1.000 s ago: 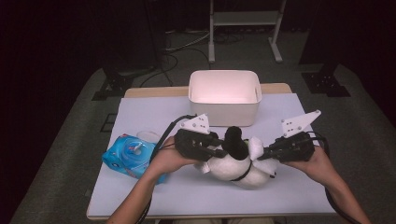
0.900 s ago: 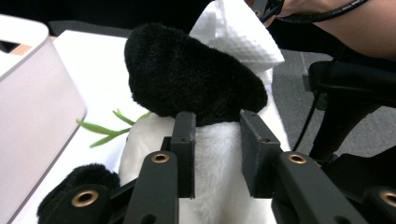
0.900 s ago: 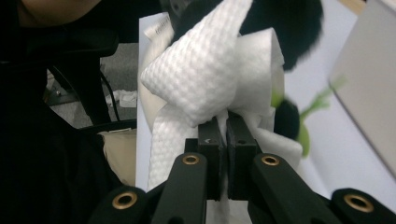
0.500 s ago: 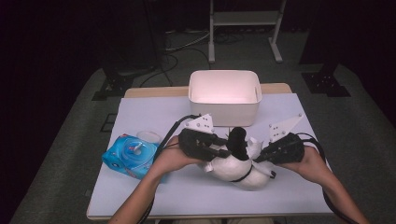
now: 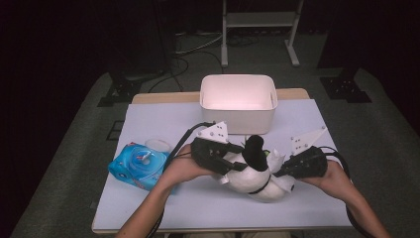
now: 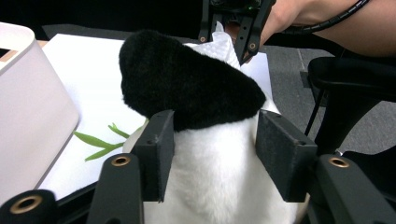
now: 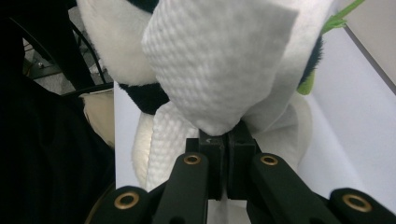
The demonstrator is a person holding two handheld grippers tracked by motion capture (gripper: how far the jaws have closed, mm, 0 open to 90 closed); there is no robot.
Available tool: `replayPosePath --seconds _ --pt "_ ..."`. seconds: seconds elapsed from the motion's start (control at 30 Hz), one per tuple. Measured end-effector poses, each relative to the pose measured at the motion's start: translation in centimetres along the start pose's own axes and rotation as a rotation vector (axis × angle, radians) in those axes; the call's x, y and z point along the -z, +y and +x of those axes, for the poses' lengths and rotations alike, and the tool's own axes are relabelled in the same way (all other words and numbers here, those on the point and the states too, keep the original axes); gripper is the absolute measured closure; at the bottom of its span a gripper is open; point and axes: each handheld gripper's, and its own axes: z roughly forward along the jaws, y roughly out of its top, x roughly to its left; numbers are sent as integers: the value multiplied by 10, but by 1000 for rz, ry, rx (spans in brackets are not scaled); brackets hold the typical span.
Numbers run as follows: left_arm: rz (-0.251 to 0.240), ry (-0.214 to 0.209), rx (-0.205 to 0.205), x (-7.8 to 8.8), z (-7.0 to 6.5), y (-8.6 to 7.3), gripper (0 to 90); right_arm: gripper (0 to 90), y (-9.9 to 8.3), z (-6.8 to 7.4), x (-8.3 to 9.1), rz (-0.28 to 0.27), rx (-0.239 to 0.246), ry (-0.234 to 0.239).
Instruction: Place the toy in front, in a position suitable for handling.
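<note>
My left tool (image 5: pixel 233 159) sits at the panda (image 5: pixel 252 176), which lies on the table (image 5: pixel 163 124) in front of the white bin (image 5: pixel 237 99), between my two hands. Its jaws have just been opening: in the left gripper view the two pads (image 6: pixel 156 158) stand on either side of the white body, just under the black limb, with a gap showing on the right one, so I read this tool as released around the toy, no longer squeezing it. A second ago the same tool sat at the same spot beside the toy; it has loosened, not moved off

My right tool (image 5: pixel 285 171) is clenched on the wipe (image 7: pixel 219 70). In the right gripper view the jaws meet tight on a pinched fold of the white textured sheet, and the rest of it drapes against the panda's fur. Compared with a second ago this tool is lower and tilted down at the toy, so the wipe is now against it

I judge that I am wiping the toy: the left hand eases its hold to steady or regrip, while the right brings the sheet across the fur. The blue wipe pack (image 5: pixel 138 166) lies at the table's left, well apart from the panda
</note>
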Motion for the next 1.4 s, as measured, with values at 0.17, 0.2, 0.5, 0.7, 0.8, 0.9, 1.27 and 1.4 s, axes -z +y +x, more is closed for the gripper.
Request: replayPosePath --seconds 0.17,0.2,0.5,0.7,0.8,0.9,1.27,1.4 --pt "-8 4 -4 4 0 -1 422 872 -5 -1 2 -4 -10 -5" --pt "-3 5 -4 5 0 -1 410 872 -6 -1 3 -5 -12 -7" --pt "-2 -1 15 3 1 -9 371 872 -19 -3 11 -24 -40 -19" --pt "-10 -3 10 4 0 -11 352 872 -22 -4 11 -35 -51 -15" --pt "-4 -5 15 1 0 -10 445 871 -23 -4 12 -41 -52 -15" --pt "-19 1 9 -3 -1 -7 485 871 -22 -5 17 -59 -53 -14" --pt "-15 -5 -7 -15 -1 9 455 871 6 6 60 -115 7 -47" --pt "-12 -4 -16 -18 -1 14 449 871 17 8 69 -106 29 -61"
